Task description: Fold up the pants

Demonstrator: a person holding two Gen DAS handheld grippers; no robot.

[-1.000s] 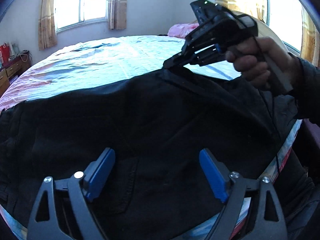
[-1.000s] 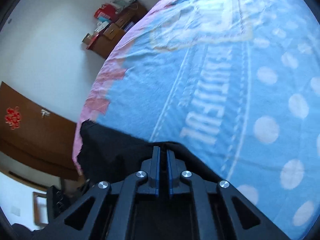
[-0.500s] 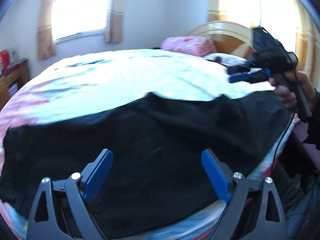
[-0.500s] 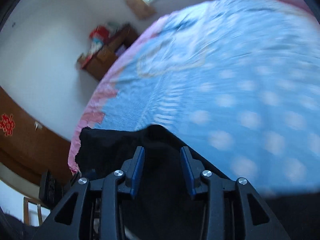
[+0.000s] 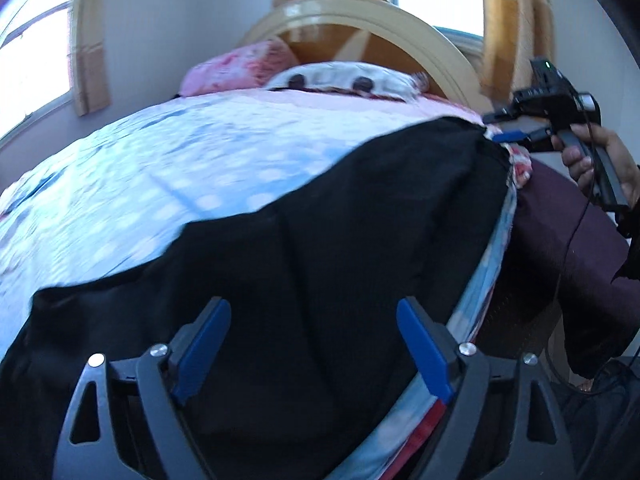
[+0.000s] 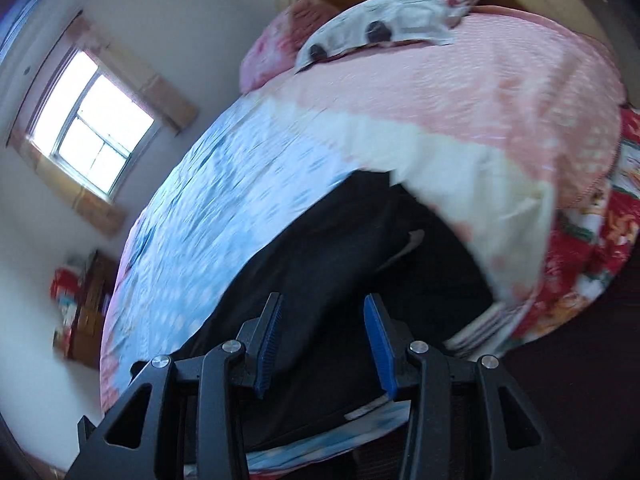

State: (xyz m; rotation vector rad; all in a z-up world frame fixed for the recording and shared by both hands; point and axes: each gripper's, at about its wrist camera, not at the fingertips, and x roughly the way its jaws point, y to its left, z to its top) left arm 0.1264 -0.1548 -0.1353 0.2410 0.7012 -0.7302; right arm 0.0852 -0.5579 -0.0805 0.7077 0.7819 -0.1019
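Black pants (image 5: 340, 240) lie lengthwise along the near edge of the bed. My left gripper (image 5: 312, 340) hovers over their middle part, its jaws wide apart and closing, with nothing pinched between the blue pads. A hand holds my right gripper (image 5: 498, 127) at the far end of the pants, towards the headboard. In the right wrist view the right gripper (image 6: 322, 332) stands open above the dark cloth (image 6: 340, 248), not touching it.
The bed has a blue dotted sheet (image 5: 160, 168), pink at the head end, with a pink pillow (image 5: 240, 68) and a curved wooden headboard (image 5: 360, 12). A red flowered blanket (image 6: 580, 248) hangs at the bed's side. A wooden cabinet (image 6: 80, 312) stands by the far wall.
The right gripper opened, let go of the pants' edge and swung along the bed to the headboard end. The left gripper turned the same way over the pants.
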